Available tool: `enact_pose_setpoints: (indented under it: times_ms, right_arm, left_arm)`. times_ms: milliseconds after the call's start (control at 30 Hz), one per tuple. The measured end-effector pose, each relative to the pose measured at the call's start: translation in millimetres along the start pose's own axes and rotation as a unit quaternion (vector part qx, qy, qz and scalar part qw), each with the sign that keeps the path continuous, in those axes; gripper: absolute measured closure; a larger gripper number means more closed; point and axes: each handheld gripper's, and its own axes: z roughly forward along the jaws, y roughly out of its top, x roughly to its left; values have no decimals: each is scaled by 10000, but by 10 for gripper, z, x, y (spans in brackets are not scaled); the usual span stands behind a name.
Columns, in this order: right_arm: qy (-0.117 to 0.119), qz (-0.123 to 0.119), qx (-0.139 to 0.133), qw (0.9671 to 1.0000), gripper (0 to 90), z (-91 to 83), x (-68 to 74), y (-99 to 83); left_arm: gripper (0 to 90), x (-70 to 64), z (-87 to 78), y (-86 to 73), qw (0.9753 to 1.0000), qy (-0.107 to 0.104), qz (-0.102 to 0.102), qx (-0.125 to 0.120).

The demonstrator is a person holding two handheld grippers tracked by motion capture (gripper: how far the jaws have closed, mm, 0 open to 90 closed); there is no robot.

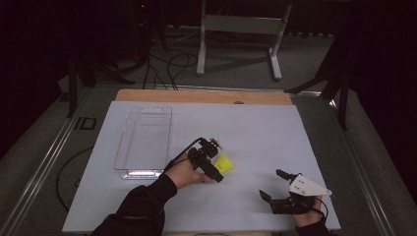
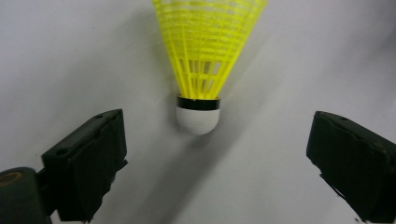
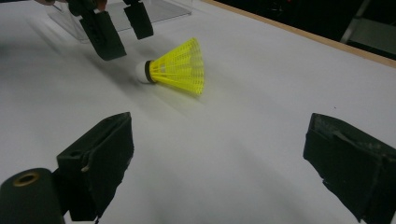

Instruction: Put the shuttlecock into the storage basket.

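Approach is the step in hand: the right tool waits nearest the person, jaws wide apart and empty, while the left tool hovers spread open just short of the yellow shuttlecock, which lies on its side on the white worktop. Next, it likely must advance around the cork, then close. Beyond sits a clear plastic tray.

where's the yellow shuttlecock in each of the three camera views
High view: the shuttlecock lies mid-table, just right of the left gripper.
Left gripper view: top centre, white cork toward the camera, between the open jaws.
Right gripper view: upper left, on its side.
Shared landmark: the clear tray, beyond the left gripper.
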Motion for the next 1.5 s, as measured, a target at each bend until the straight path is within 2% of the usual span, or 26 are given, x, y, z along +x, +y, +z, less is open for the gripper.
enact_pose_setpoints:
  times_ms: [133,267,367,467,767,800,1133,1233,1300,1400,1500]
  right_arm:
    - [12,-15,17,10000,87,6,3,0]
    - [15,-10,15,10000,87,6,2,0]
    - [23,-11,19,10000,87,7,3,0]
    - [36,-29,20,10000,87,11,1,-1]
    - [52,-20,44,10000,87,13,1,-1]
    - [56,-24,43,10000,87,13,1,-1]
    - [63,-22,45,10000,88,14,2,0]
    - [64,-15,51,10000,88,15,3,1]
    - [60,-25,45,10000,88,16,2,1]
    - [61,-14,51,10000,88,16,1,0]
    - [66,-22,42,10000,88,16,4,1]
  left_arm:
    - [138,16,36,2,10000,5,-77,43]
    - [186,29,75,1,9999,32,-64,95]
    - [249,28,101,0,9999,48,-67,134]
    - [351,21,128,3,9998,57,-60,165]
    - [491,9,206,33,9996,72,-53,280]
    - [526,0,217,35,9995,65,-34,303]
    - [646,2,262,49,9991,113,73,405]
    - [655,-11,261,55,9989,56,153,449]
    - [658,-20,259,64,9981,7,316,533]
    - [660,-35,258,80,9969,-102,444,645]
    - [663,-46,239,100,9960,-203,504,716]
